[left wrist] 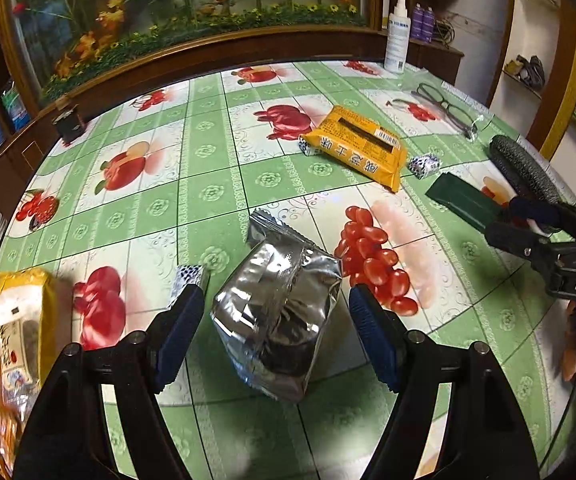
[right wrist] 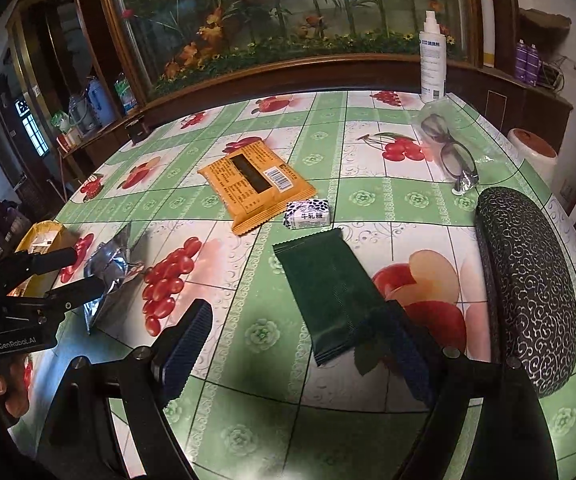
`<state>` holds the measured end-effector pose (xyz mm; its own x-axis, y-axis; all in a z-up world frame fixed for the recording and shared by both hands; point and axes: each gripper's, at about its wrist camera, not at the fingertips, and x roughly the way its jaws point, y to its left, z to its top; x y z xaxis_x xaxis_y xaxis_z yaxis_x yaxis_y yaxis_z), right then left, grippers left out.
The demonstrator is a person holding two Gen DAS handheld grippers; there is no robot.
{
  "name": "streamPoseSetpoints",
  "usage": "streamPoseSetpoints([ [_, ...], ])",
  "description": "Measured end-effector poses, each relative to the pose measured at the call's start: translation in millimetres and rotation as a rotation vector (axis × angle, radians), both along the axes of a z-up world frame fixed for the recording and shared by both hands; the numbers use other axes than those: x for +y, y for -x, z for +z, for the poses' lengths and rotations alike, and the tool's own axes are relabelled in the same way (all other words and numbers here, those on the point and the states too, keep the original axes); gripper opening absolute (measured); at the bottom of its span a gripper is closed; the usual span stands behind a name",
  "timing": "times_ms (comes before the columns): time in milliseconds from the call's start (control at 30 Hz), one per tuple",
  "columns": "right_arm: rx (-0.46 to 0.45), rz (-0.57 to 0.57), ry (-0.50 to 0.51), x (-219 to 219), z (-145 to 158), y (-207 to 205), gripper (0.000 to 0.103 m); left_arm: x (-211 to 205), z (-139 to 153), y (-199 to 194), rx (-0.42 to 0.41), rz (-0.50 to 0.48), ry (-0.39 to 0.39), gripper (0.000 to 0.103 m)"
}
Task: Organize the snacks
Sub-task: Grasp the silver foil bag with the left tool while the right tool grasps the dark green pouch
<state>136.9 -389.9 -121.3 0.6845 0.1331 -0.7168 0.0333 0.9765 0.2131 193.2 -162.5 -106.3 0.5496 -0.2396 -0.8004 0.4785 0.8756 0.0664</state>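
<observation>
Both going in for pickups — left hand-held gripper point(left wrist: 276, 300) is straddling the silver pouch point(left wrist: 278, 316), jaws apart, right hand-held gripper point(right wrist: 300, 344) is gaping over the green packet point(right wrist: 328, 296) — next, closing squarely.

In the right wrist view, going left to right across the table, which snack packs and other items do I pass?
Silver foil pack → orange snack packet → small white candy → dark green packet → eyeglasses → patterned glasses case.

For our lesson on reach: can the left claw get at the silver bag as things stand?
Probably yes. The left claw stands open around the silver bag, its fingers apart from it, and nothing lies between.
</observation>
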Motion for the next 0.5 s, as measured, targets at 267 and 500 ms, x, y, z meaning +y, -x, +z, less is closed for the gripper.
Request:
streamPoseSetpoints([
  [267, 0.047, 0.052, 0.040, 0.7, -10.0, -23.6, 0.088, -8.2, -17.6, -19.7, 0.033, -0.042, -0.034, 0.075],
  [500, 0.088, 0.075, 0.102, 11.1, -14.9, -31.7, 0.086, -3.4, -22.9, -30.9, 0.090, -0.072, 0.033, 0.075],
])
